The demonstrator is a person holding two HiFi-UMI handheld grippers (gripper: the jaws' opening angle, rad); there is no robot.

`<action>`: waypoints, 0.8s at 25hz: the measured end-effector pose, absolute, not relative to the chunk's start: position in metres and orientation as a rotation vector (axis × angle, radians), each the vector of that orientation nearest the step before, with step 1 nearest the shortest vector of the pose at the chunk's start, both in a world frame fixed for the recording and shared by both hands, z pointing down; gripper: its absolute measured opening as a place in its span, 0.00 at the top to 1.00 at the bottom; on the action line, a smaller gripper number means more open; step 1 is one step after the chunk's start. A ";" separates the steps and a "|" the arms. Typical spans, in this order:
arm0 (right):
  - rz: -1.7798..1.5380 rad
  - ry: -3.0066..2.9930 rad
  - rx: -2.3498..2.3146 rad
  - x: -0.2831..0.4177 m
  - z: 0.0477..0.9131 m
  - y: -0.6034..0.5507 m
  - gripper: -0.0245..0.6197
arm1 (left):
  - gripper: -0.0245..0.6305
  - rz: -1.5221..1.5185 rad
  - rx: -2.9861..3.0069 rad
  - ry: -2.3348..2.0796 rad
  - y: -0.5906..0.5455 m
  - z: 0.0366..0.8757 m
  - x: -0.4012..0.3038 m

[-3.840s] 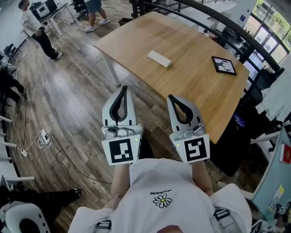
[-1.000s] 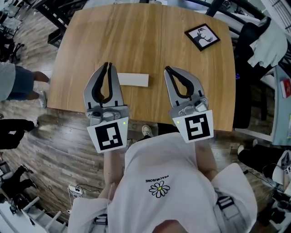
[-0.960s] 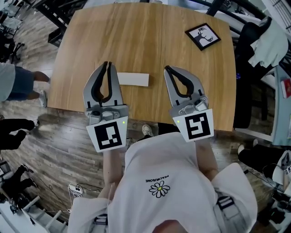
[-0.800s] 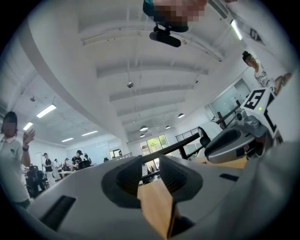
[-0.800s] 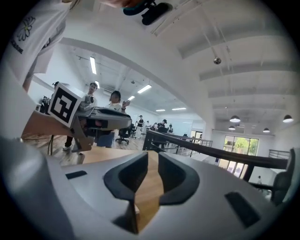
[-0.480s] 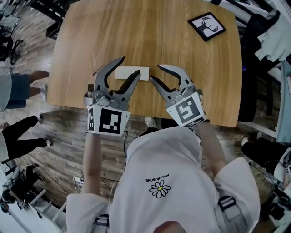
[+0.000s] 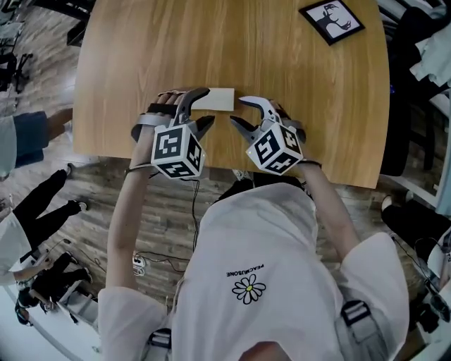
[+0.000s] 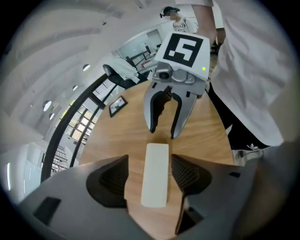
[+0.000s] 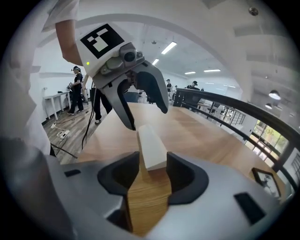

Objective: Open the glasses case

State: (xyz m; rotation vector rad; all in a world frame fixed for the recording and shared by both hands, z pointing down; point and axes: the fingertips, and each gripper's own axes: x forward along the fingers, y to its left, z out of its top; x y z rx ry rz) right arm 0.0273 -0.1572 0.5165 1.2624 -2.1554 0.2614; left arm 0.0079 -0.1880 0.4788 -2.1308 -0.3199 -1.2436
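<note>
The white glasses case [image 7: 217, 99] lies shut on the wooden table [image 7: 141, 49] near its front edge. My left gripper [image 7: 205, 106] is at the case's left end and my right gripper [image 7: 238, 111] at its right end, facing each other. The jaws of both are opening. In the left gripper view the case [image 8: 155, 173] lies lengthwise between the left gripper's [image 8: 150, 174] pads, with small gaps on both sides. In the right gripper view the near end of the case [image 9: 151, 145] sits between the right gripper's [image 9: 146, 176] pads, untouched.
A black-framed picture [image 7: 332, 17] lies at the table's far right. The table's front edge runs just under my grippers. People stand on the wood floor [image 7: 91, 211] at the left, and a cable lies there. A black railing [image 9: 225, 110] runs beyond the table.
Both grippers have come down from above the table to the case's two ends. Their jaws, shut a second ago, now stand wide. The left gripper has rolled.
</note>
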 end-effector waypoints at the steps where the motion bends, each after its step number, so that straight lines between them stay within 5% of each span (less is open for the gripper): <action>1: 0.276 -2.148 1.241 0.024 0.525 -0.157 0.68 | 0.53 -1.274 -2.113 -0.340 -0.189 0.489 0.004; 16: 0.357 -2.110 1.144 0.023 0.580 -0.167 0.71 | 0.53 -1.381 -1.994 -0.463 -0.197 0.563 0.011; 20: 0.356 -2.115 1.145 0.023 0.579 -0.168 0.72 | 0.60 -1.360 -1.996 -0.454 -0.200 0.563 0.015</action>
